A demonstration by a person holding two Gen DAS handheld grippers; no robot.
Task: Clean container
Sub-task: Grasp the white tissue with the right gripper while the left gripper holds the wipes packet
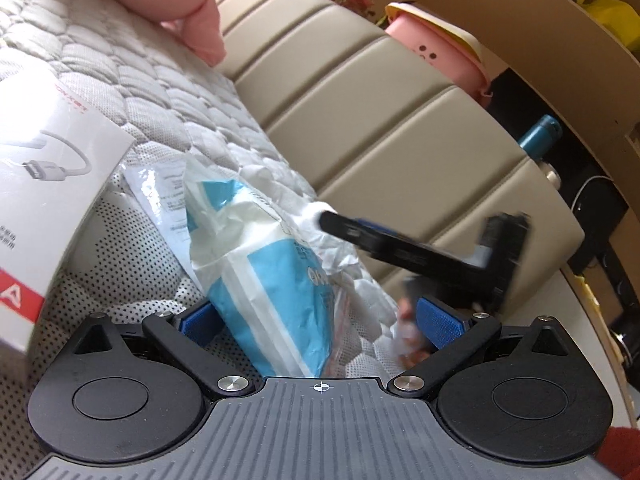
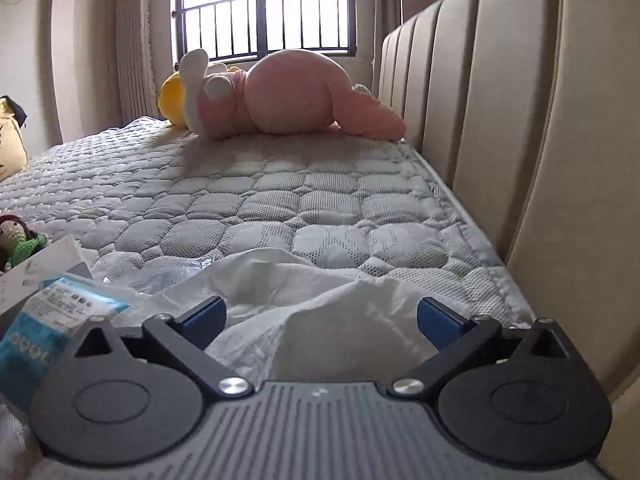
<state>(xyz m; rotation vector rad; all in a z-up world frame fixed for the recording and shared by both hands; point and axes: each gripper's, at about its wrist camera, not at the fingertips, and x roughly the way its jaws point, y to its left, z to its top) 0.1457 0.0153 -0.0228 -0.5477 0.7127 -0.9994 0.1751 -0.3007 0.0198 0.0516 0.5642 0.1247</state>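
1. Two candidates fit the word "container", and I cannot tell which one is meant. A white box (image 1: 48, 184) lies on the mattress (image 2: 280, 184) at 9 o'clock in the left view. A pink tub (image 1: 440, 44) sits beyond the headboard (image 1: 360, 112) at 1 o'clock, well away from both tools. Reaching for the wrong one is the first risk.
2. The left hand-held gripper (image 1: 316, 316) is spread, and a blue-and-white packet (image 1: 264, 288) stands tilted between its fingers. The left pad is just beside the packet and the right pad is clear of it. The packet is soft and crinkled, so closing on it could squash it or make it slide out sideways towards the box.
3. The crumpled white paper (image 2: 280, 280) lies at the centre, just beside the packet and partly under it. Pulling either one could drag the other along and scatter both across the bed.
4. The right hand-held gripper (image 2: 320, 308) is also spread and sits low over the paper. In the left view one of its fingers touches the paper at 12 o'clock and looks blurred. If both tools close in on the same heap, they could knock fingers.
5. The headboard is close at 3 o'clock in the right view, so a wide swing that way could strike it.
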